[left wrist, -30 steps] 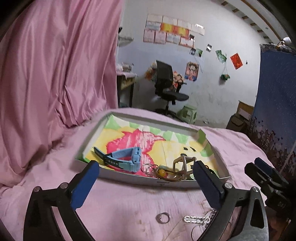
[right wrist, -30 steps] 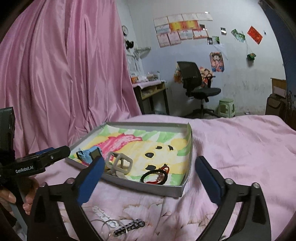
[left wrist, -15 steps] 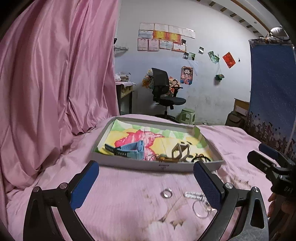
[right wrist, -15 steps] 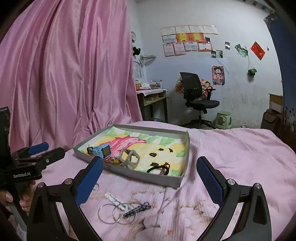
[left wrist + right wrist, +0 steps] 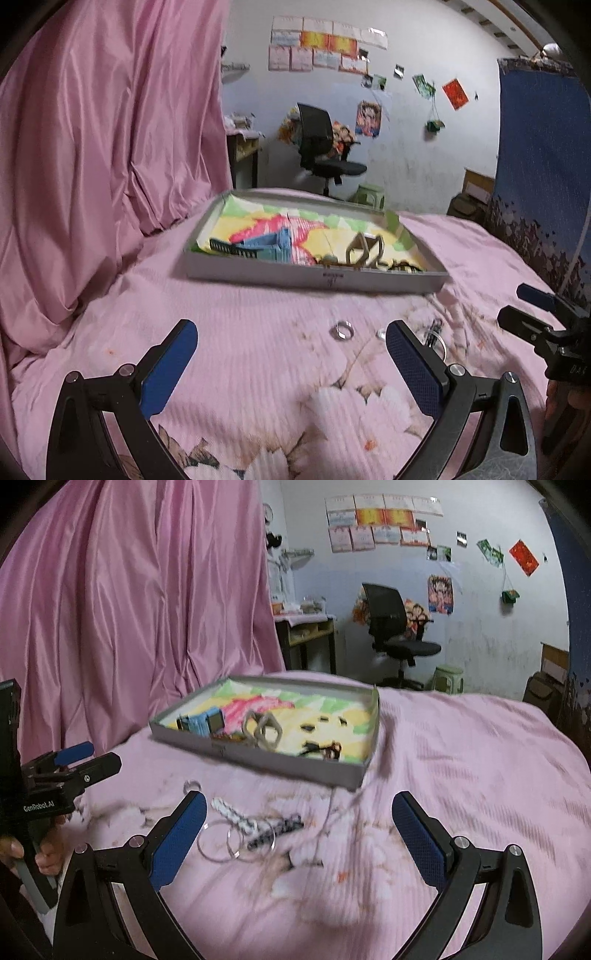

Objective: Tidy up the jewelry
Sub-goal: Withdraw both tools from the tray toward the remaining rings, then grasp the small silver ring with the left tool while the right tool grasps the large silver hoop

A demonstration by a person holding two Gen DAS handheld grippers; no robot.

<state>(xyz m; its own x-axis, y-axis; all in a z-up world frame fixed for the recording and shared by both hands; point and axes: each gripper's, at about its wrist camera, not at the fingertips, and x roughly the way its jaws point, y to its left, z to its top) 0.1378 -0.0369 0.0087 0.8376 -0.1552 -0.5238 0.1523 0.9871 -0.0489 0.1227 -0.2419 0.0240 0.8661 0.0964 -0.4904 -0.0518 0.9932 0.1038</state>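
A grey tray (image 5: pixel 314 278) with a colourful liner sits on the pink bedspread and holds a blue watch (image 5: pixel 266 245), a beige hexagonal piece (image 5: pixel 364 249) and a dark bracelet (image 5: pixel 325 749). On the bedspread in front of it lie a silver ring (image 5: pixel 344 329), hoop earrings (image 5: pixel 225 843), a white chain piece (image 5: pixel 232 814) and a dark bar-shaped piece (image 5: pixel 275 830). My left gripper (image 5: pixel 291 363) is open and empty, back from the ring. My right gripper (image 5: pixel 299 834) is open and empty, above the earrings.
A pink curtain (image 5: pixel 92 147) hangs at the left. An office chair (image 5: pixel 321 151), a desk (image 5: pixel 306 627) and a green stool (image 5: pixel 447 677) stand beyond the bed. A blue cloth (image 5: pixel 543 155) hangs at the right.
Both grippers have drawn back from the tray and away from it; the tray looks smaller and more of the bedspread with the loose pieces shows. Both stay open.
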